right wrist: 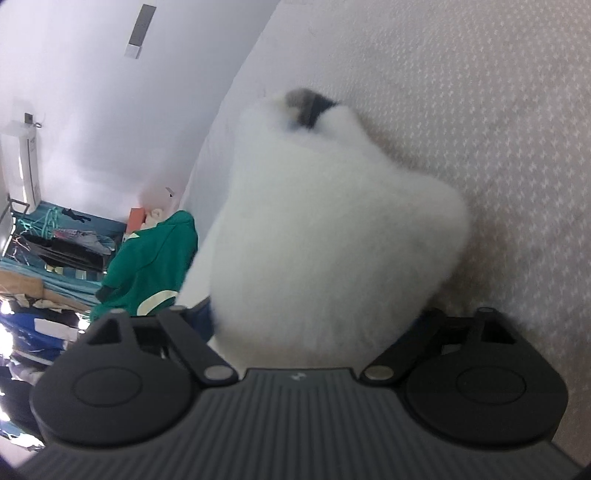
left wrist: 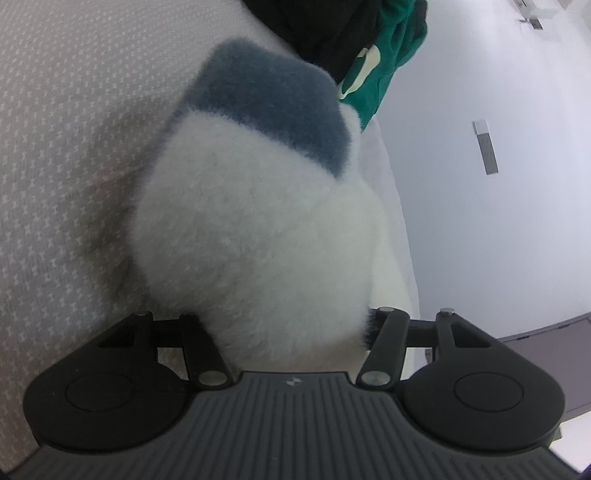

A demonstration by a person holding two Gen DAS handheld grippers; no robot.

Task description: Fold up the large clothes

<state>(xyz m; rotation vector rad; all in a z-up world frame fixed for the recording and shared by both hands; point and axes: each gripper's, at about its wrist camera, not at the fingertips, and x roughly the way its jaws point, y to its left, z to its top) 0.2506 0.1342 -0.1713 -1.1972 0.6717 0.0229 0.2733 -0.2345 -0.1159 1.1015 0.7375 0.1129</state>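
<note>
A fluffy white garment (left wrist: 258, 236) with a grey-blue band (left wrist: 269, 99) hangs bunched over the patterned beige bed cover (left wrist: 66, 129). My left gripper (left wrist: 291, 325) is shut on its near edge; the fingertips are buried in the fleece. In the right wrist view the same white garment (right wrist: 332, 236) fills the middle, a dark band (right wrist: 310, 103) at its far end. My right gripper (right wrist: 314, 325) is shut on it too, fingertips hidden by the fleece.
A green garment with pale patches (left wrist: 380, 62) and a black one (left wrist: 314, 29) lie at the far bed edge; the green one also shows in the right wrist view (right wrist: 147, 266). A white wall (left wrist: 498, 221) runs beside the bed. Cluttered clothes and boxes (right wrist: 44, 258) lie beyond.
</note>
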